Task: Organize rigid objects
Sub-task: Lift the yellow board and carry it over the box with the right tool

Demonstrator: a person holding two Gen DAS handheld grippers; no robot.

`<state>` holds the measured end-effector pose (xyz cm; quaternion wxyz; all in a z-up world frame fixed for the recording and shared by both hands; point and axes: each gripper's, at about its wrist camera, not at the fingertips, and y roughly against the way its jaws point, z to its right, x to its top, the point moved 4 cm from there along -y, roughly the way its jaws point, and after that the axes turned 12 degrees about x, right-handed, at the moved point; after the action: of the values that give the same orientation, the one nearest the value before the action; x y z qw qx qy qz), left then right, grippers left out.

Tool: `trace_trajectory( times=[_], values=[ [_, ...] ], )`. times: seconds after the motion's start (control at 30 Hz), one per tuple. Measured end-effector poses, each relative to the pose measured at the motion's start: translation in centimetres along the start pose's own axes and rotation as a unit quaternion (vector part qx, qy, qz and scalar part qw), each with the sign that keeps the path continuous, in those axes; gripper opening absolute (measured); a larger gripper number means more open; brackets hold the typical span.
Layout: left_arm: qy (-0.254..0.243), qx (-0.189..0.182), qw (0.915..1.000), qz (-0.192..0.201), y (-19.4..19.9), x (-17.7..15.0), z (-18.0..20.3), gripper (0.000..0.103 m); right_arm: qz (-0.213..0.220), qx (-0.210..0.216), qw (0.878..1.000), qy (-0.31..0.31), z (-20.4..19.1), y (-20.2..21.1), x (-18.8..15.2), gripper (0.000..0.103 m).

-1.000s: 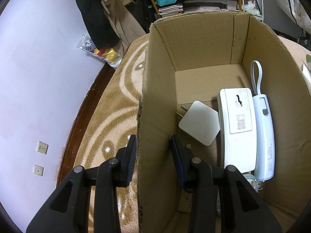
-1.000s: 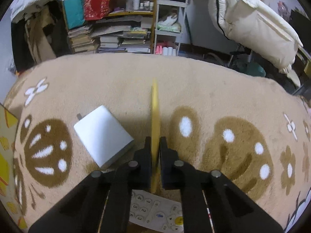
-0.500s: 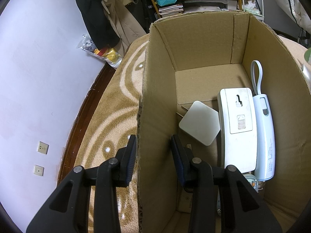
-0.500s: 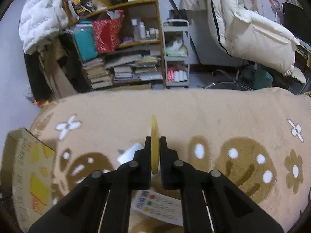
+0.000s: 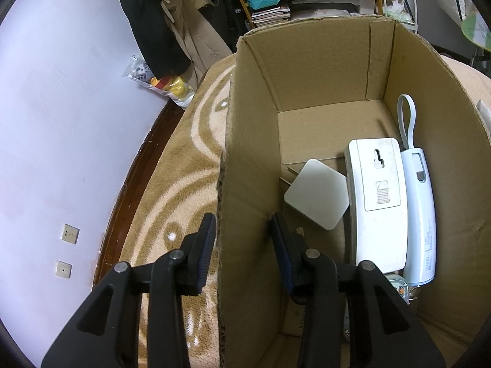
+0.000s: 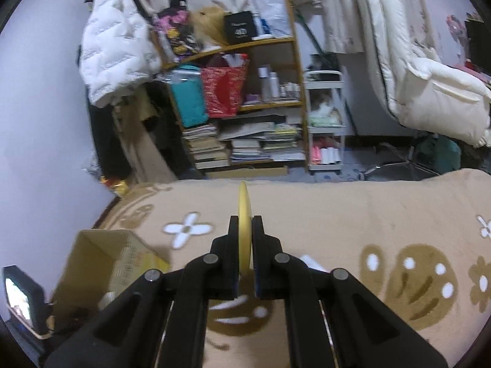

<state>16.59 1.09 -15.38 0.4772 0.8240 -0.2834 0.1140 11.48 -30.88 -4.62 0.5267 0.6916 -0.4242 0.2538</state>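
While left tongs point(image 5: 242, 239) straddle box wall point(image 5: 245, 184), spread | right tongs point(image 6: 245, 239) pinch yellow disc point(image 6: 244, 211)

Pale lilac walls point(image 5: 61, 107) meet a dark wooden skirting board point(image 5: 132, 184). A cluttered wooden shelf point(image 6: 242, 98) stands beyond the tan patterned blanket point(image 6: 353, 214).

From my left tool, the one thing I can read is "10000" printed on the near end of the pale blue power bank point(image 5: 422, 214) lying in the cardboard box point(image 5: 322, 61); the smaller print beside it is too fine for me. From my right tool, the black bag point(image 6: 241, 30) on the far shelf carries a white emblem I cannot make out.
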Motion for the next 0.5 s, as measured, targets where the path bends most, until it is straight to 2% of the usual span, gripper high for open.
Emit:
trace_trajectory(
  times=[0.37,0.5],
  values=[
    [0.002,-0.002,1.0,-0.001,-0.1,0.2,-0.3,0.037,-0.012,0.096,0.994,0.046,-9.4,0.7,-0.7,0.008],
    [0.006,-0.005,1.0,-0.003,-0.1,0.2,-0.3,0.037,-0.029,0.114,0.99,0.073,-12.5,0.0,-1.7,0.008]
  ],
)
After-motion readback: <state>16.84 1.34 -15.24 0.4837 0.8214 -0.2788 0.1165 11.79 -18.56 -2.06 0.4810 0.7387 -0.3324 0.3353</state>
